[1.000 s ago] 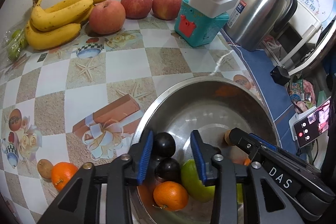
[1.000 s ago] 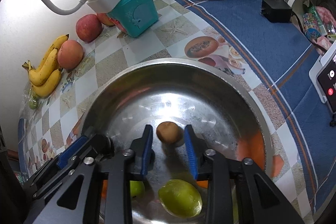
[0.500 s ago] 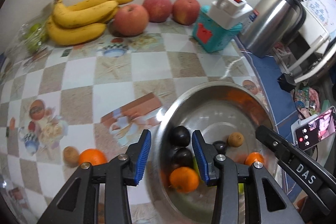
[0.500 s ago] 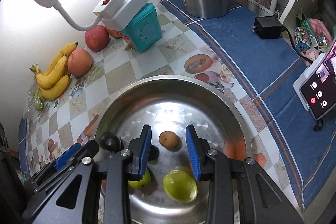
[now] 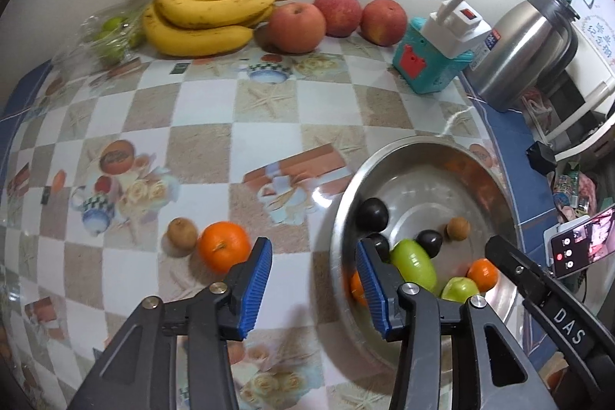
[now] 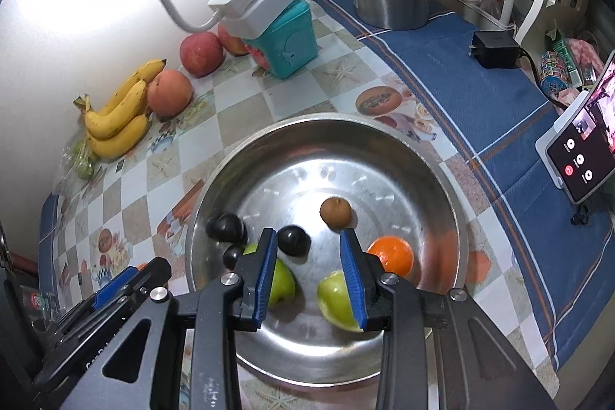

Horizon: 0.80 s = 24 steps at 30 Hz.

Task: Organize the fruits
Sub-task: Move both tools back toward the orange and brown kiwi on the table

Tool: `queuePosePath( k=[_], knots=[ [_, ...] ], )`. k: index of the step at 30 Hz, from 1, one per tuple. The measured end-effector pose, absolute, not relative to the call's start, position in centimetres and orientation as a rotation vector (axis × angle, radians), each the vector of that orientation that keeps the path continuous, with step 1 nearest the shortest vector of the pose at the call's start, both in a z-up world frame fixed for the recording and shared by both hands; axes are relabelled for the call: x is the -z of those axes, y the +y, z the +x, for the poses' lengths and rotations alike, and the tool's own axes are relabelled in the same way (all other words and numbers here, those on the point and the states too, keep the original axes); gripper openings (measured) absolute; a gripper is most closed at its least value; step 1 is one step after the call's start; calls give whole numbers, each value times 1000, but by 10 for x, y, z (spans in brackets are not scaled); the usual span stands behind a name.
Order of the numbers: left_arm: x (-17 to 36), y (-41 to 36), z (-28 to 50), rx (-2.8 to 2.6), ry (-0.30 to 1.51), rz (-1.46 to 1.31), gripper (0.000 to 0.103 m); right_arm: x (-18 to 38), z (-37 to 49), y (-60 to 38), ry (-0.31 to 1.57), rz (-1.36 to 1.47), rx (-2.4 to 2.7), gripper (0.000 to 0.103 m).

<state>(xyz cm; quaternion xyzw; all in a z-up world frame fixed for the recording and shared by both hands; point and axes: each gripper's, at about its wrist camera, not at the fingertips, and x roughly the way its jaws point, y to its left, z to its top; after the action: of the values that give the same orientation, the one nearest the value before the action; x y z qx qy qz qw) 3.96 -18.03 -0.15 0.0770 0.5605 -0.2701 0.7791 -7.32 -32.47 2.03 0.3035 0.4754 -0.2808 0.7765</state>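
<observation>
A steel bowl [image 5: 403, 145] [image 6: 326, 121] holds three dark plums [image 6: 226, 226], two green fruits [image 6: 333, 298], an orange [image 6: 391, 254] and a brown kiwi [image 6: 335, 212]. On the table left of the bowl lie another orange [image 5: 224, 247] and a kiwi [image 5: 182, 232] side by side. My left gripper [image 5: 313, 279] hovers over the table just left of the bowl's rim; its jaws are opening, with nothing between them. My right gripper [image 6: 307, 235] hangs open above the bowl, holding nothing. Bananas [image 5: 207, 14], three red apples [image 5: 296, 25] and a bag of green fruit [image 5: 111, 33] sit along the wall.
A teal box with a white power strip and lamp [image 5: 430, 64] stands at the back, with a steel kettle [image 5: 526, 45] to its right. On the blue cloth right of the bowl lie a black adapter [image 6: 494, 48] and a lit phone [image 6: 576, 156].
My left gripper moved up and left, from over the bowl's fruit to just outside its rim, and its jaws widened. My right gripper rose above the bowl, its gap unchanged.
</observation>
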Motion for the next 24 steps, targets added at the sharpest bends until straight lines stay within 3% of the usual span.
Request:
queuePosePath(
  k=[8, 20, 24],
  knots=[
    [-2, -164, 28, 565, 1199, 168, 58, -13, -78, -312, 1064, 643, 590, 36],
    [3, -153, 20, 543, 1211, 181, 60, -8, -80, -303, 1088, 642, 574, 37],
    [3, -150, 25, 520, 1219, 167, 78, -6, -80, -304, 1095, 644, 579, 49]
  ],
)
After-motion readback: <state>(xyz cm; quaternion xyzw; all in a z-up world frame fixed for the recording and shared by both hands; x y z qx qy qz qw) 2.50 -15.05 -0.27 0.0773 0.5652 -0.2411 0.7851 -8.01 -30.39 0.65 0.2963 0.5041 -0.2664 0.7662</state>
